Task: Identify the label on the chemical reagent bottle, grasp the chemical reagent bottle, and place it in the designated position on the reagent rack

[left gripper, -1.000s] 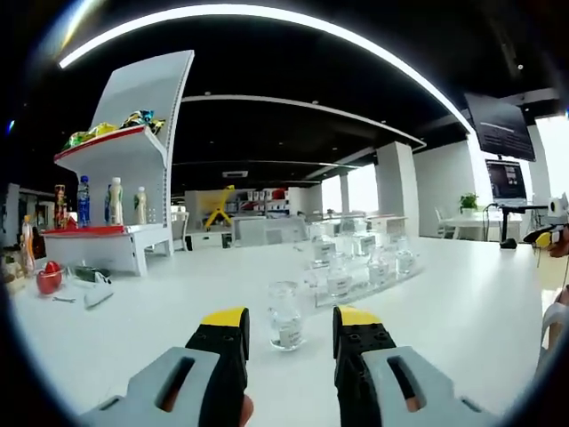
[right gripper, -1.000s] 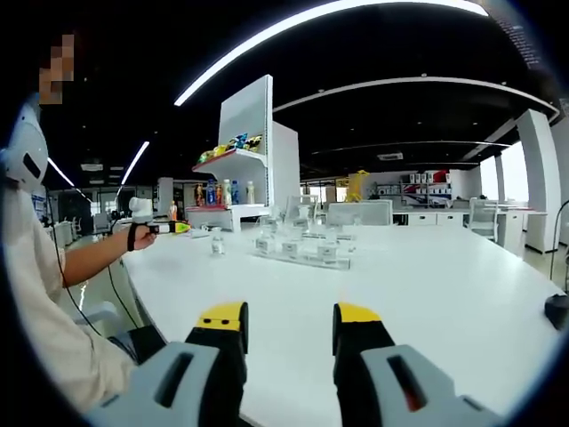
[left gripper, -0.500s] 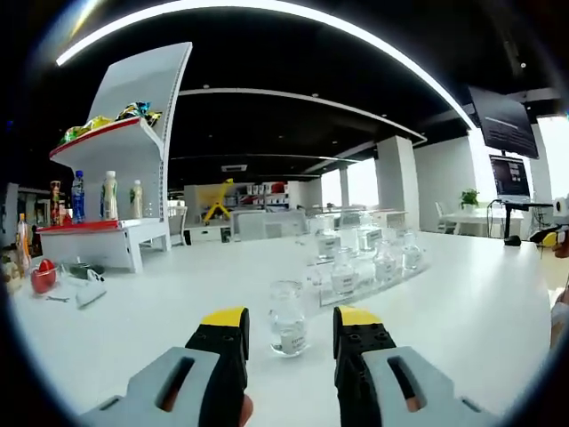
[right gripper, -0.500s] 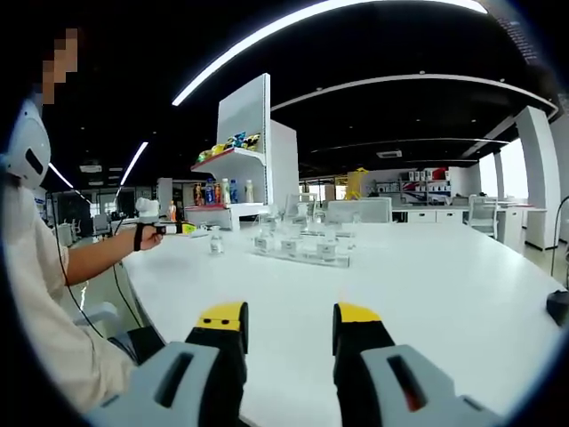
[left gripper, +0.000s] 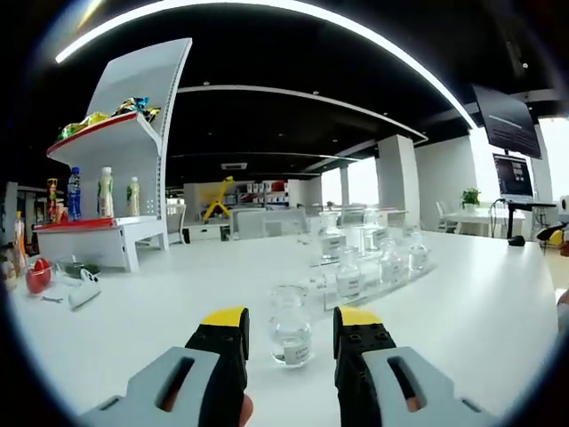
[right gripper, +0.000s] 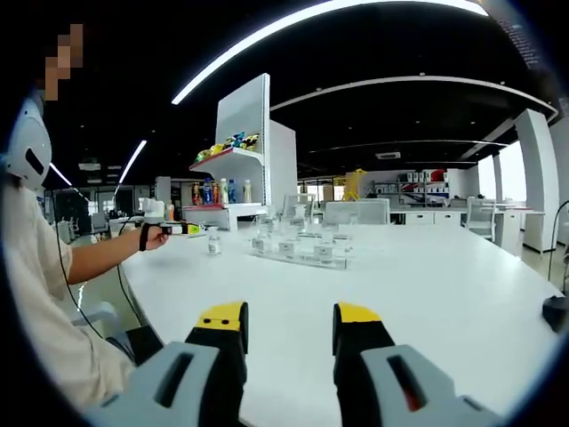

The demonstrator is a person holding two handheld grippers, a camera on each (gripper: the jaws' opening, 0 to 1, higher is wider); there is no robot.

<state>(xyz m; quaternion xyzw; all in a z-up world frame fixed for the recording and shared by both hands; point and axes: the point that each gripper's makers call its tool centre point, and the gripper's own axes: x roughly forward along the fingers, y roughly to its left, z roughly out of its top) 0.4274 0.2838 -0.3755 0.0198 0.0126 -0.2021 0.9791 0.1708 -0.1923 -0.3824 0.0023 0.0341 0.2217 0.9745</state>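
Observation:
In the left gripper view a small clear glass reagent bottle (left gripper: 290, 326) with a white label stands upright on the white table (left gripper: 133, 329). My left gripper (left gripper: 290, 322) is open, its yellow-tipped jaws on either side of the bottle with gaps left. Behind it to the right, a clear reagent rack (left gripper: 373, 271) holds several similar bottles. In the right gripper view my right gripper (right gripper: 290, 318) is open over bare table with nothing between its jaws. Far off, the lone bottle (right gripper: 213, 241) stands left of the rack (right gripper: 298, 248), and the left gripper (right gripper: 182, 229) comes toward the bottle from the left.
A white shelf unit (left gripper: 120, 191) with drink bottles and snack bags stands at the left. Red and small items (left gripper: 62, 280) lie near its foot. A person's sleeve and arm (right gripper: 53, 294) fill the left of the right gripper view. A dark object (right gripper: 556, 313) sits at the table's right edge.
The left gripper has moved forward; the lone bottle now looms larger and sits between its jaw tips. In the right gripper view the person's hand has moved closer to the bottle.

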